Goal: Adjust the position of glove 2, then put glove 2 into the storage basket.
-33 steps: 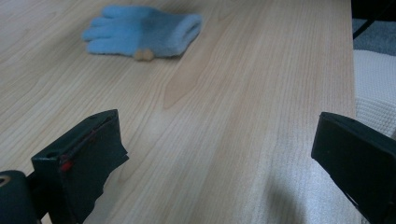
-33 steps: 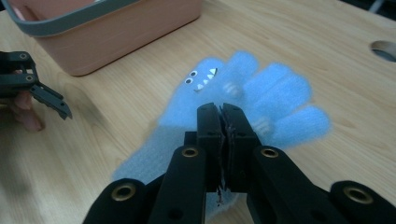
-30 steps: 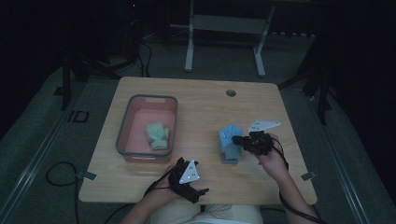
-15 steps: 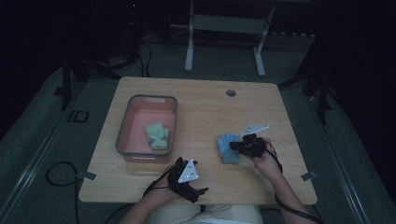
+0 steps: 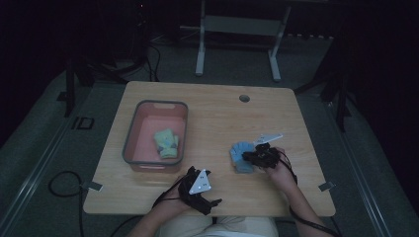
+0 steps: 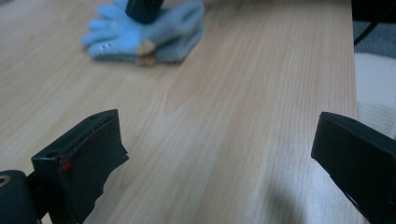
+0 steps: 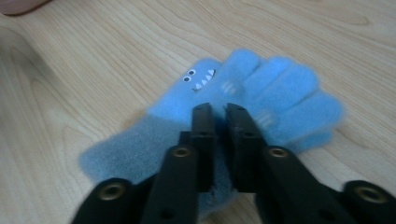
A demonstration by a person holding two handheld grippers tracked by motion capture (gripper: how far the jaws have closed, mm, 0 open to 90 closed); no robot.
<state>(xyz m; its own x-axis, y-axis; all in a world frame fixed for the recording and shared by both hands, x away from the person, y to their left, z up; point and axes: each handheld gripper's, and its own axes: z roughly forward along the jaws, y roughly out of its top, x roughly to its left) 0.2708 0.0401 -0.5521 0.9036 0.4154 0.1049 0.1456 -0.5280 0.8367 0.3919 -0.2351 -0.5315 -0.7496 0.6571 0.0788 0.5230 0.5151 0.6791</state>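
A light blue glove (image 5: 238, 154) with a small monster face and a grey cuff lies flat on the wooden table (image 5: 212, 113), right of centre. My right gripper (image 5: 248, 157) stands on it, pointing left. In the right gripper view, the right gripper (image 7: 219, 112) has just been opening: a narrow gap parts the jaws, with glove fabric (image 7: 280, 93) showing in it. My left gripper (image 5: 197, 191) rests at the table's near edge. Its jaws stand wide open with nothing between them (image 6: 219, 130), facing the glove (image 6: 177, 32) farther off.
A grey-rimmed pink bin (image 5: 129, 138) stands on the left half of the table with a pale green glove pair (image 5: 165, 142) inside. A round cable hole (image 5: 244, 98) sits near the far edge. Cables trail over the floor at the near left.
My right gripper has come down and slightly nearer with the blue glove, which now lies on the table. Its jaws have parted a little. The left gripper has stayed put.
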